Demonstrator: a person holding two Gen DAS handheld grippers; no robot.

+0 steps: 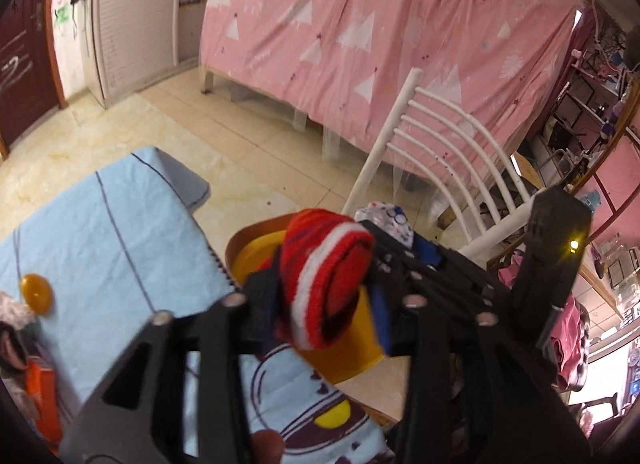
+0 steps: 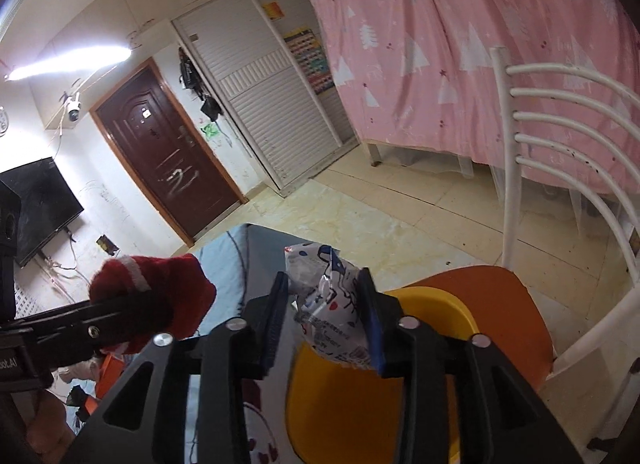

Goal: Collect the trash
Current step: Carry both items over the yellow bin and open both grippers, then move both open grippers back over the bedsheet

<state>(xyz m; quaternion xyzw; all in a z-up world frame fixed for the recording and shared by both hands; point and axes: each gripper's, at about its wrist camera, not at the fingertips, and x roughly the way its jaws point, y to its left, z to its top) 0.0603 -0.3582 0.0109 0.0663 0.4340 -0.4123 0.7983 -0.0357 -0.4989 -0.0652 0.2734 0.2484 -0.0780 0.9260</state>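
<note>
My left gripper (image 1: 324,300) is shut on a red knitted sock with a white stripe (image 1: 328,276) and holds it over a yellow bin (image 1: 352,356) that stands on an orange chair seat (image 1: 248,236). My right gripper (image 2: 324,320) is shut on a crumpled white printed wrapper (image 2: 328,304) and holds it above the same yellow bin (image 2: 360,404). The sock (image 2: 160,296) in the left gripper shows to the left in the right wrist view. The wrapper (image 1: 388,220) and the right gripper show just behind the sock in the left wrist view.
A table with a light blue cloth (image 1: 100,232) lies left of the chair, with a round amber object (image 1: 37,292) and an orange box (image 1: 42,392) on it. The white chair back (image 1: 452,156) rises at the right. A pink bed curtain (image 1: 380,32) hangs behind.
</note>
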